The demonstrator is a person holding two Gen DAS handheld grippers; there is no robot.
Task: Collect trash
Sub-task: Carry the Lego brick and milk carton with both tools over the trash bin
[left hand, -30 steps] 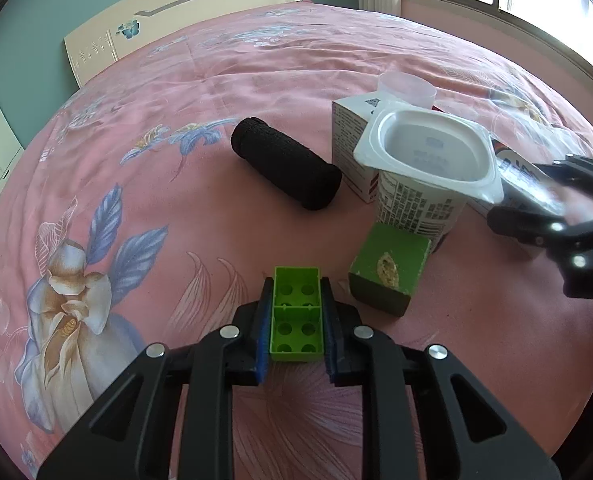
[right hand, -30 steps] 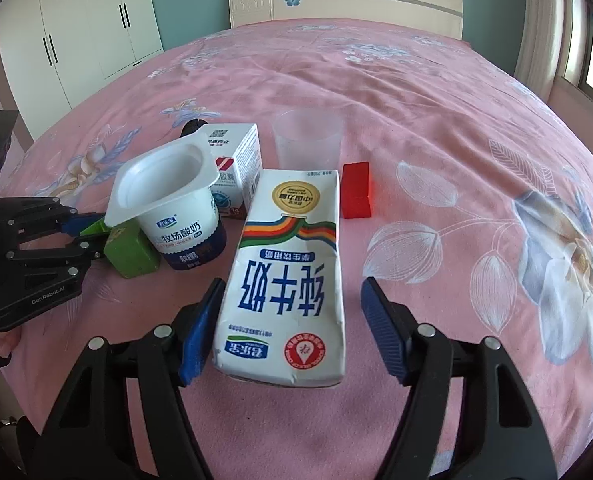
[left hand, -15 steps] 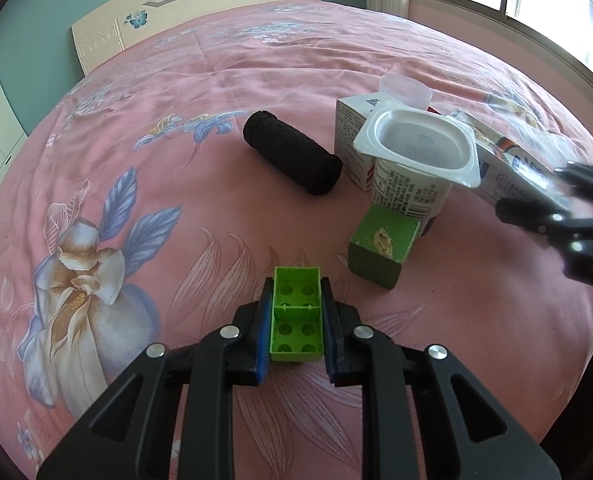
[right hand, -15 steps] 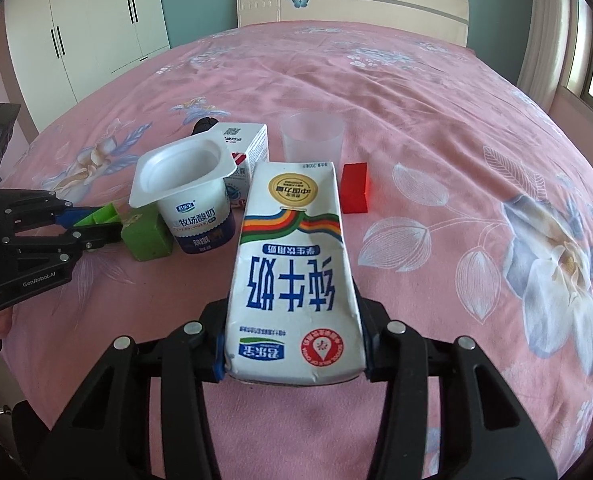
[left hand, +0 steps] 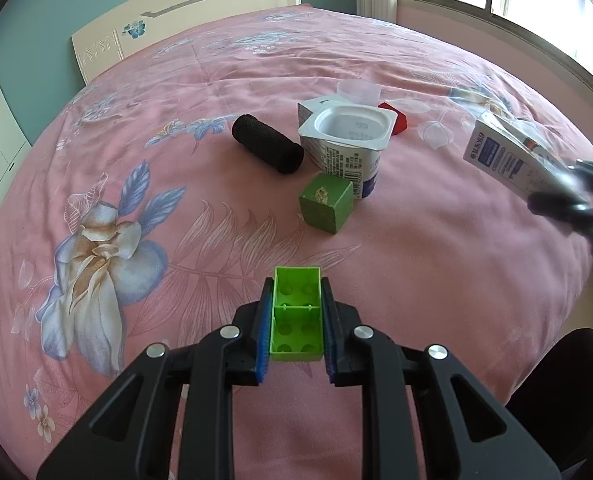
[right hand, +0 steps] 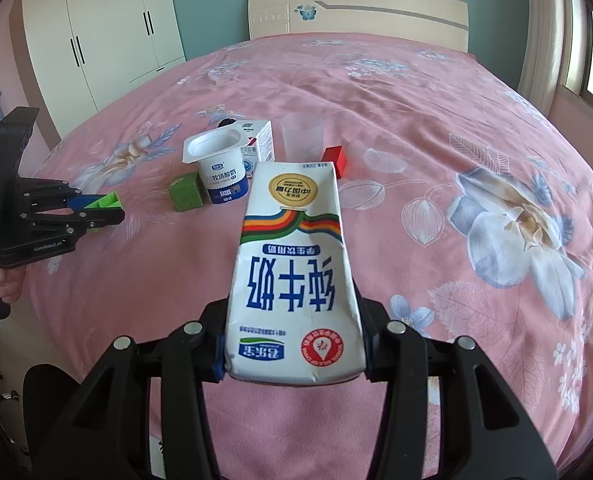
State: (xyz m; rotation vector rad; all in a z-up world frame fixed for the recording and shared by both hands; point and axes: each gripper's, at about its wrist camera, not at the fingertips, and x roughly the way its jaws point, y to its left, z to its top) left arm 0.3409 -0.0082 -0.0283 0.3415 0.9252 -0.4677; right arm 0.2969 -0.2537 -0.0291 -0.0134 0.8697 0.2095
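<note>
Left gripper [left hand: 296, 334] jaws clamped on small bright-green plastic building brick [left hand: 297, 316]; right gripper [right hand: 294, 354] jaws clamped on white milk carton [right hand: 292, 276], both lifted off pink floral bed [left hand: 176, 120]. Left: white yogurt cup [left hand: 346, 140], clear plastic cup [right hand: 301, 136], small white box [right hand: 258, 138]. No bin visible.

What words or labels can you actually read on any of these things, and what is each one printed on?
"纯牛奶", seen upside down: milk carton.
"中国力量", gold seal on the same carton; its smaller lines are too small to read.
"牧场酸奶": yogurt cup; its logo is too small to read.
"GenRobot.AI": body of the left gripper.
Print on the small white box: too small to read.
</note>
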